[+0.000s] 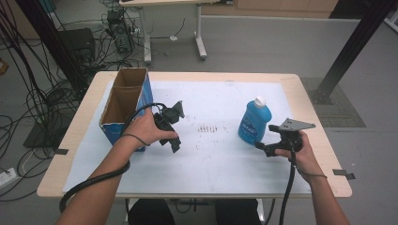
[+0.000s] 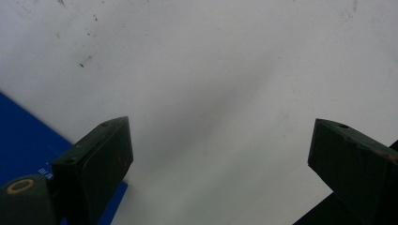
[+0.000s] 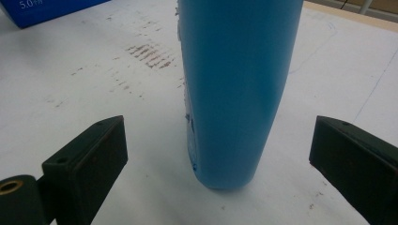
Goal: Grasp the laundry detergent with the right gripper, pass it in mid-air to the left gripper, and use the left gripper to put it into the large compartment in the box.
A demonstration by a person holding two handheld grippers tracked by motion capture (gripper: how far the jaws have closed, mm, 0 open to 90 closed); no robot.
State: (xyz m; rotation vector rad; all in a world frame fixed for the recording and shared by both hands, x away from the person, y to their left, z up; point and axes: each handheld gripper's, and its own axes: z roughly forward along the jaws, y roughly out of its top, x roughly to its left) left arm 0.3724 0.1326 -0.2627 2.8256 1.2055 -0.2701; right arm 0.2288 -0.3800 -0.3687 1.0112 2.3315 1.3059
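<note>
Bottle: the blue bottle [image 1: 254,123] with its white cap [image 1: 260,101] stands upright on the right half of the table, on the white sheet [image 1: 220,164], well apart from the box.
Bottle up close: in the right gripper view the blue bottle [image 3: 234,89] rises straight ahead between the two jaws, its base on the sheet, with a gap on each side and no contact.
Right gripper: the right gripper [image 1: 264,146] sits low, just beside the bottle's near right side, jaws spread wide and pointing at it; nothing is held.
Right hand: the right hand [image 1: 300,152] wraps the handle, with the grey plate on top and the cable trailing back to the table's edge.
Left gripper: the left gripper [image 1: 176,140] hangs over the sheet just beside the box, jaws wide apart and holding nothing.
Left hand: the left hand [image 1: 143,129] grips it, close against the box's blue side.
Box: the open cardboard box [image 1: 123,105] stands at the table's left, top flaps up.
Marks: brown scuff marks [image 1: 206,128] lie on the sheet between the grippers.
Table: the wooden table [image 1: 300,89] shows around the sheet.
</note>
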